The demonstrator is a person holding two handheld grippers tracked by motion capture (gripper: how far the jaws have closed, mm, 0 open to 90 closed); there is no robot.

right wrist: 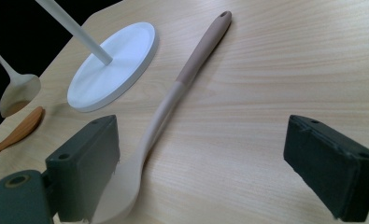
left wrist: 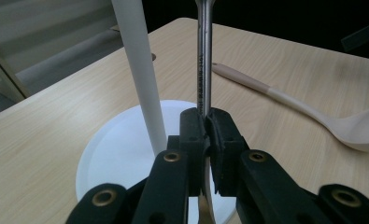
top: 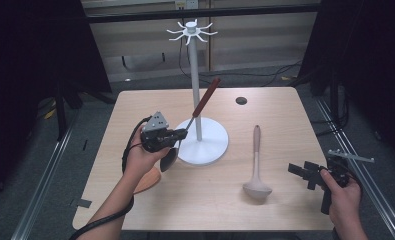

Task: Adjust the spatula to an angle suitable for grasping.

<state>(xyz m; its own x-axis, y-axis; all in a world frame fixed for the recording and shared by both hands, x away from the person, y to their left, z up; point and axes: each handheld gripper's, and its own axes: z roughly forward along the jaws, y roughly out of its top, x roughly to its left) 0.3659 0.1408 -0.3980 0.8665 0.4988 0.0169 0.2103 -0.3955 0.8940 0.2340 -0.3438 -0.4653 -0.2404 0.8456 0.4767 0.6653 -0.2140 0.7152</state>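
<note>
High view: the left gripper is clamped on the thin metal shank of a red-handled utensil, which it holds off the table, tilted, with the red handle rising up and away past the white pole of a hanging rack. The utensil's dark head hangs just below the gripper, over the near edge of the rack's round white base. In the left gripper view the two black jaws press the steel shank between them, nearly closed, with the white pole just beside it.

Just behind the left hand, an orange wooden spoon lies flat on the table. A pale ladle lies to the right of the base, handle pointing away and bowl toward the person.

At the table's near right edge, the right gripper sits in the right hand, well apart from the rack. In the right gripper view its jaws stand wide apart with nothing between the pads, and the ladle lies on the table beneath and beyond the left-hand jaw.
</note>
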